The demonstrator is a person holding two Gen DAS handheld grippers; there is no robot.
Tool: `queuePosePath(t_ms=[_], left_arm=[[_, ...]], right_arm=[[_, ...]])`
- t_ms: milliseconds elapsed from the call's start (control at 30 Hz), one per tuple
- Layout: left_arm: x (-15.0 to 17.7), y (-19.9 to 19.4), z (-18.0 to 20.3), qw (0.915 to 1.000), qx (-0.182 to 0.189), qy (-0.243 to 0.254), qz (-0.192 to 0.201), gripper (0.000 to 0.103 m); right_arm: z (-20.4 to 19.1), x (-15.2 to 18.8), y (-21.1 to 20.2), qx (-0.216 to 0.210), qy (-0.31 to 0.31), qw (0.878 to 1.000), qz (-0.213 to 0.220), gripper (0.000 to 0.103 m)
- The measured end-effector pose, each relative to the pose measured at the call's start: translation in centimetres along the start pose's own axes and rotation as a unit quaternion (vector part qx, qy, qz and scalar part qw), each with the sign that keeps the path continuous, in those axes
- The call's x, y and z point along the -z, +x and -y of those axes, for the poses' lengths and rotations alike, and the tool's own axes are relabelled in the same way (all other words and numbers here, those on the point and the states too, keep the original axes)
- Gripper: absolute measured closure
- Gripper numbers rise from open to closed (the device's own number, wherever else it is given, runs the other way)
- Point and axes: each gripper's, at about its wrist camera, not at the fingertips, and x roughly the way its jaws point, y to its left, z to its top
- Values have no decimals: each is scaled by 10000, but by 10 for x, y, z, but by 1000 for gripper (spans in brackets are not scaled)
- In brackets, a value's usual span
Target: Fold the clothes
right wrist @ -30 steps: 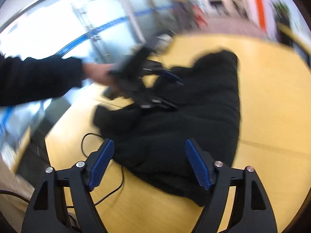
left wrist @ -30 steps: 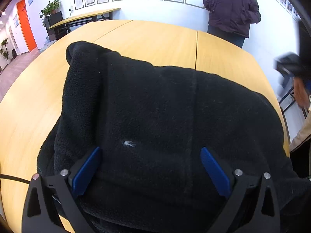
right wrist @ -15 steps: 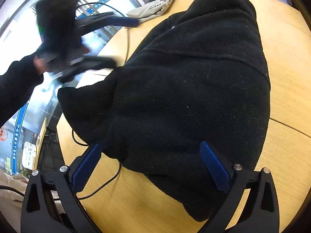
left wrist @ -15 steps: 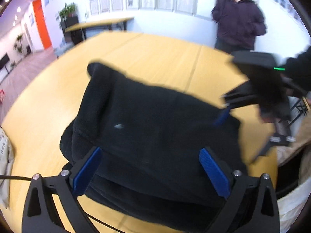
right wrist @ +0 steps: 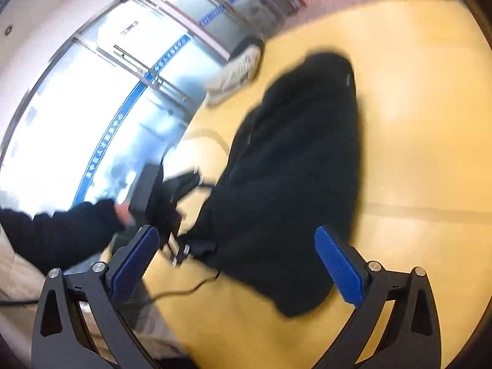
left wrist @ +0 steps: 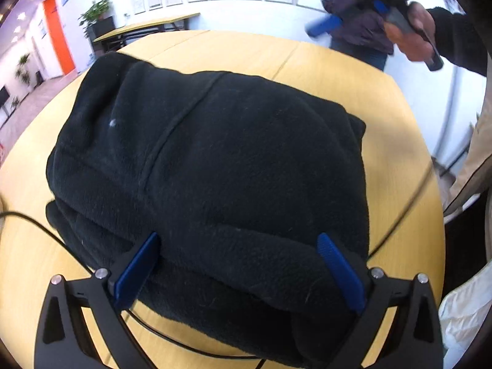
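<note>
A black fleece garment [left wrist: 215, 169] lies folded in a thick bundle on the round wooden table [left wrist: 399, 153]. It also shows in the right wrist view [right wrist: 292, 184], blurred. My left gripper [left wrist: 240, 264] is open and empty, its blue pads just above the near edge of the bundle. My right gripper [right wrist: 236, 264] is open and empty, held up in the air; in the left wrist view it [left wrist: 353, 15] is raised at the top right, away from the fleece. In the right wrist view the left gripper [right wrist: 166, 203] shows beside the fleece's near end.
A black cable [left wrist: 40, 230] runs over the table by the bundle. A pale cloth [right wrist: 236, 73] lies at the table's far edge. A person in a dark jacket [left wrist: 363, 33] stands beyond the table. A second table [left wrist: 147, 29] and plant stand by the wall.
The right gripper has lifted off the fleece and pulled back up and away. The left gripper has drawn back to the bundle's near edge. The fleece now lies as a compact folded bundle.
</note>
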Motion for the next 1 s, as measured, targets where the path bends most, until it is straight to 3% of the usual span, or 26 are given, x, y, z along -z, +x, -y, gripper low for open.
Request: queuePosePath(t_ms=[67,167,267,333,467,600,733,800,867,1000], left_arm=[[0,-4,-1,9999,14,-163,-48,0],[-1,-13,0,9993,-1,-346,-121,0],[0,-19,2,9988,-60,-415,-243,0],[3,-22,3,9980,-58,-556,-299,0],[5,-40,4,9943,-151,-1049,-143,0],[12,-77,3,9855,-405,-1644,123,0],[6,-137,-5,9707,-608,-2187,785,0],[-5,-159,-10,9632,-683,-2360,1092,0],[-18,-171,-11,9573,-778,-2461,1305,0],[-44,-147,-11,9577,-890,-2485,1144,0]], right_arm=[[-4,-12,18,114,-189,9995,-231,0],[-11,1,37,410,-703,9948,-605,2],[-22,23,41,980,-1184,9872,-418,2],[-14,30,32,1225,-1177,9848,-359,2],[3,22,24,1240,-657,9898,-252,2],[-12,5,60,1050,-637,9921,-243,2],[-24,14,122,1038,-906,9854,-997,1],[-32,27,135,1268,-1317,9772,-1083,0],[-34,34,133,1343,-1383,9769,-919,0],[-17,32,99,910,-650,9923,-528,2]])
